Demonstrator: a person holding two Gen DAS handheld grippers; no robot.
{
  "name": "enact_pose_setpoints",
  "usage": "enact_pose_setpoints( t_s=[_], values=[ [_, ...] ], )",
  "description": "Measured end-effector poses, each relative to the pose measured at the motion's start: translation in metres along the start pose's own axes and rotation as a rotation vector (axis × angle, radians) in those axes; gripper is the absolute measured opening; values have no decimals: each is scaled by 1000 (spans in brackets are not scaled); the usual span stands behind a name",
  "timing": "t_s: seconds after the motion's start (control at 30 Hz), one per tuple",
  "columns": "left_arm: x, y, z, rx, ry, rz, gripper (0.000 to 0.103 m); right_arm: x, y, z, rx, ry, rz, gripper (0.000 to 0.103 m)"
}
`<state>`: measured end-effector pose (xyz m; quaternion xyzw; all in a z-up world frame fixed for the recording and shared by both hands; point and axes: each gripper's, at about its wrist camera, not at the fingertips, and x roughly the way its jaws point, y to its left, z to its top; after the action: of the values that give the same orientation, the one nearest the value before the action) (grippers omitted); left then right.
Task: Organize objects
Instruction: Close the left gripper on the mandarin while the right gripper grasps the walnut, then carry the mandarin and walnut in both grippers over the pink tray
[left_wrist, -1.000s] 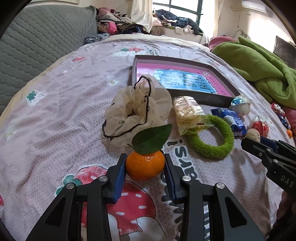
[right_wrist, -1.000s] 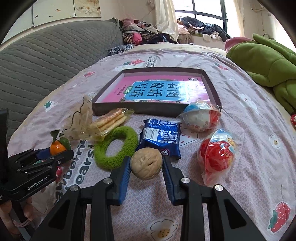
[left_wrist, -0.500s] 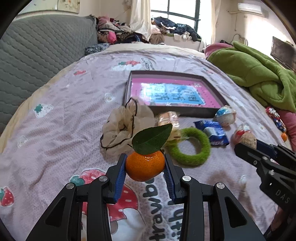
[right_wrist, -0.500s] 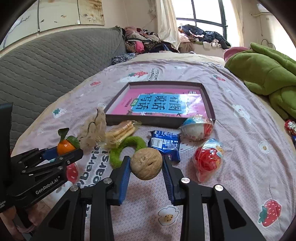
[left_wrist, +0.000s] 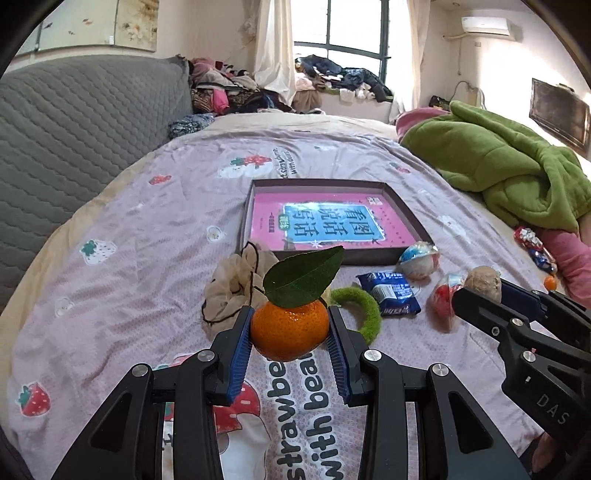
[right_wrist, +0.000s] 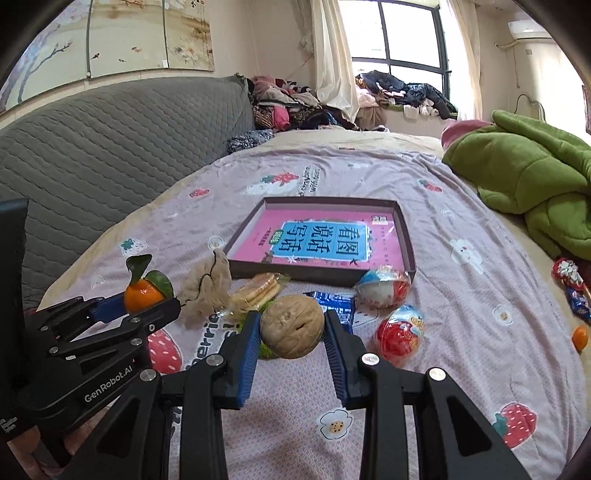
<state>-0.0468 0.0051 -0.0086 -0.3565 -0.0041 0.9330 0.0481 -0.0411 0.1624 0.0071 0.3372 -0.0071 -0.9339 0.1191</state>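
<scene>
Currently, left gripper (left_wrist: 290, 332): pinching tangerine (left_wrist: 290, 328) across its middle, above bedspread (left_wrist: 122, 258).
right gripper (right_wrist: 291, 334): clamping walnut (right_wrist: 292, 326) likewise.
handling: tangerine is looking soft, so light squeeze; walnut is looking hard, round, prone to slipping.
surroundings: tray (right_wrist: 408, 243) is lying beyond, snacks just beside its near wall.
</scene>
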Motion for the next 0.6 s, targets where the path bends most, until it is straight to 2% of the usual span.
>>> enact_pose_setpoints(
  t_s=[0.6],
  values=[
    [-33,-1,44,11,-84,11,39,-37,-4,36,-40,-84,-23,35]
  ],
)
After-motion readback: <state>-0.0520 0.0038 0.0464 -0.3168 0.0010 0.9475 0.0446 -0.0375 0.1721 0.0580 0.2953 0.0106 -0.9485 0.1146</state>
